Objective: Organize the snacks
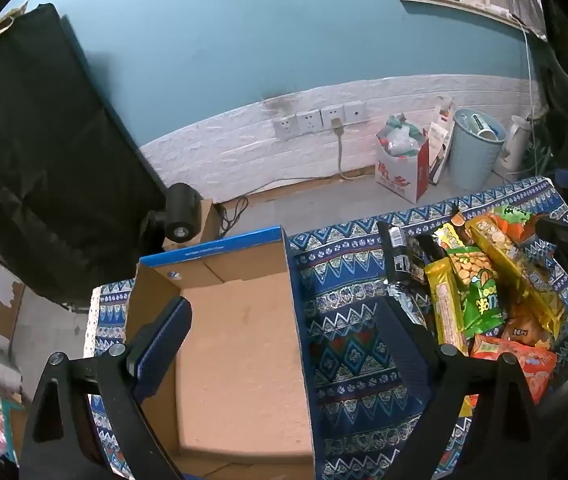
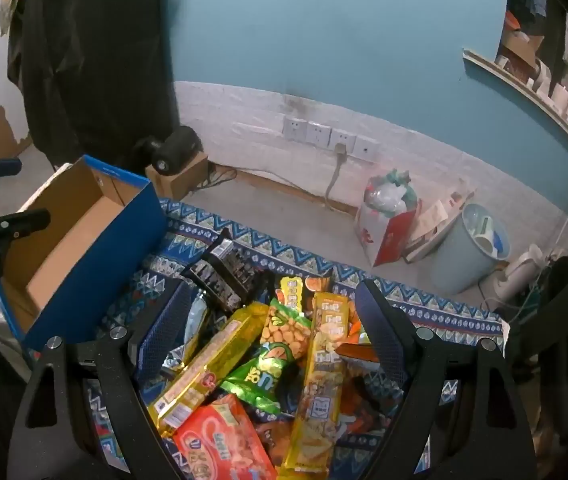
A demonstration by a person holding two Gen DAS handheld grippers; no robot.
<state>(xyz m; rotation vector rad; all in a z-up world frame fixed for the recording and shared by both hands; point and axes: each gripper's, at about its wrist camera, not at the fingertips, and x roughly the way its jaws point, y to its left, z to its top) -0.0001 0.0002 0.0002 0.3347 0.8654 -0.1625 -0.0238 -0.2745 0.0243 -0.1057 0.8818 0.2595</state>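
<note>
Black left tongs point(image 1: 284, 328) fill the near edge of the left wrist view, spread wide and gripping nothing: the blue-padded finger point(image 1: 161, 344) at 8 o'clock hangs over the open brown cardboard box with blue outer walls point(image 1: 239, 344), the other at 4 o'clock over the blue zigzag-patterned cloth point(image 1: 348, 360) that covers the counter. Its brown floor is bare, and it stands on the cloth at the left.

Right tongs point(image 2: 273, 336) likewise stand open with nothing between them, poised above the heap of snack packets point(image 2: 267, 372), which lies on the cloth to the right of the box, well apart from it. Within the heap, a long gold-wrapped biscuit pack point(image 2: 207, 364) slants toward 8 o'clock, and a second long yellow pack point(image 2: 322, 384) runs nearly from 12 to 6. A red-orange flat packet point(image 2: 223, 440) lies at 6 o'clock, its corner under the gold pack. Between the two long packs sits a green peanut bag point(image 2: 279, 340). A black printed packet point(image 2: 223, 272) lies at the heap's 11 o'clock edge, nearest the box.
</note>
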